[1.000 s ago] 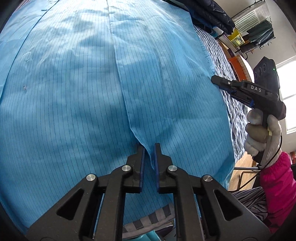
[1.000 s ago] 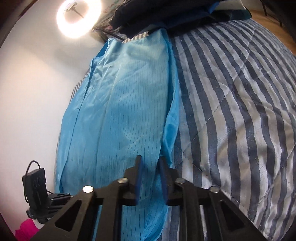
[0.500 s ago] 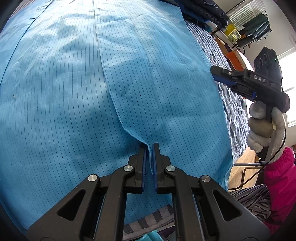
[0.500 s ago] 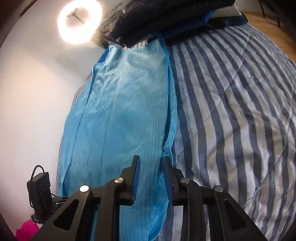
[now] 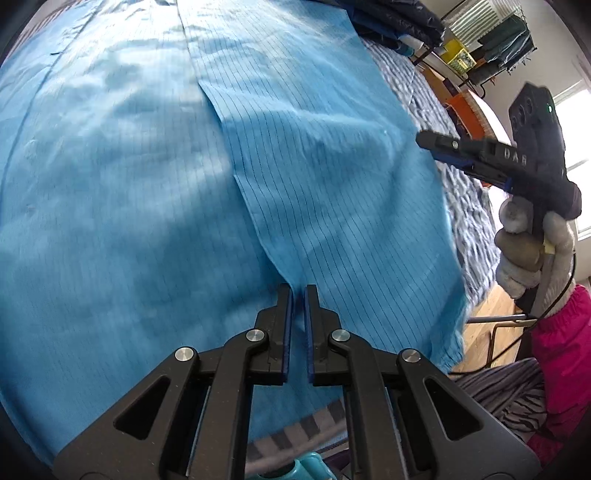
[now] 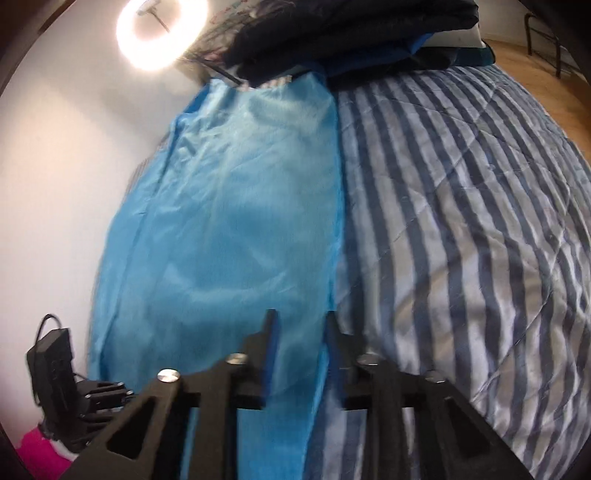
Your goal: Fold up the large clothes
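Garment (image 5: 155,192) lies spread on bedspread (image 6: 461,240), along its left side. Pile of clothes (image 6: 351,33) sits at far end, behind both. Ring light (image 6: 162,33) beyond, left.

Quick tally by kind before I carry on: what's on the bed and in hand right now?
Light blue pinstriped garment: 1
Striped quilt: 1
Pile of dark clothes at the far end of the bed: 1
Hand-held grippers: 2, left hand-held gripper and right hand-held gripper
Total: 5
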Tool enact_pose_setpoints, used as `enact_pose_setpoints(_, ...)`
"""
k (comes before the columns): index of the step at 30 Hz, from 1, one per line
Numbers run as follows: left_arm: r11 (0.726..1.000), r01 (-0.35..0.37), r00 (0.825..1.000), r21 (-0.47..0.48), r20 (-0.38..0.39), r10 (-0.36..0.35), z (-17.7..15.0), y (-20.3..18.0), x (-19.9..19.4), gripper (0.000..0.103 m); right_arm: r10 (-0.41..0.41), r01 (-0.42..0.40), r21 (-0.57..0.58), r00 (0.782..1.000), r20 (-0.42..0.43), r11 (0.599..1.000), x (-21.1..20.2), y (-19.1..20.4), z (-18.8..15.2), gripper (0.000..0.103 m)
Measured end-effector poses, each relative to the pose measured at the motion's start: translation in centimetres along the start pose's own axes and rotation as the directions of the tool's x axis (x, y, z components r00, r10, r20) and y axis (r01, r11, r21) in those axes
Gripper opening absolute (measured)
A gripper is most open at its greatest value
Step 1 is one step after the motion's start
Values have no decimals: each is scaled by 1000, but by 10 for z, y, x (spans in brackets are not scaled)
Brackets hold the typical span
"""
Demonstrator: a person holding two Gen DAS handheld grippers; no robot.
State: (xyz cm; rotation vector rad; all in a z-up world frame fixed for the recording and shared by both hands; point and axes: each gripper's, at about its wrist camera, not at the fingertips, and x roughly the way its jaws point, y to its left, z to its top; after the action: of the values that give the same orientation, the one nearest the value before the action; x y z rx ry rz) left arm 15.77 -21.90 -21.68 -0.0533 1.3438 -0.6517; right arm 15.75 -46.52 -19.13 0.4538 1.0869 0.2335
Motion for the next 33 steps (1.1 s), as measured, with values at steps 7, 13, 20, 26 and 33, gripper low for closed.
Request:
enact_pose_setpoints(7,996,10,993,88,114,-20,-15,-9,-47,4,78,-79,-15,996,-48,997,-10,-10,-44,40)
enact_pose_setpoints(13,985,63,997,160,39,-70,-20,-34,-20,4,96,-98,-8,988,-118,995,-13,-8,-86,43)
enact_pose_setpoints(20,979,-30,999,204,-27,36,-32,-44,19,4,250,-248,32,964,-91,968,-40,3,-111,26)
enact_pose_setpoints(26,984,39,997,173,53,-49,-25,-54,-10,4,131,-140,-80,986,-100,987,-41,15,-112,34)
enact_pose_setpoints(33,973,84,993,215,63,-100,-16,-88,6,4,161,-159,84,987,-20,984,-29,-28,-84,38)
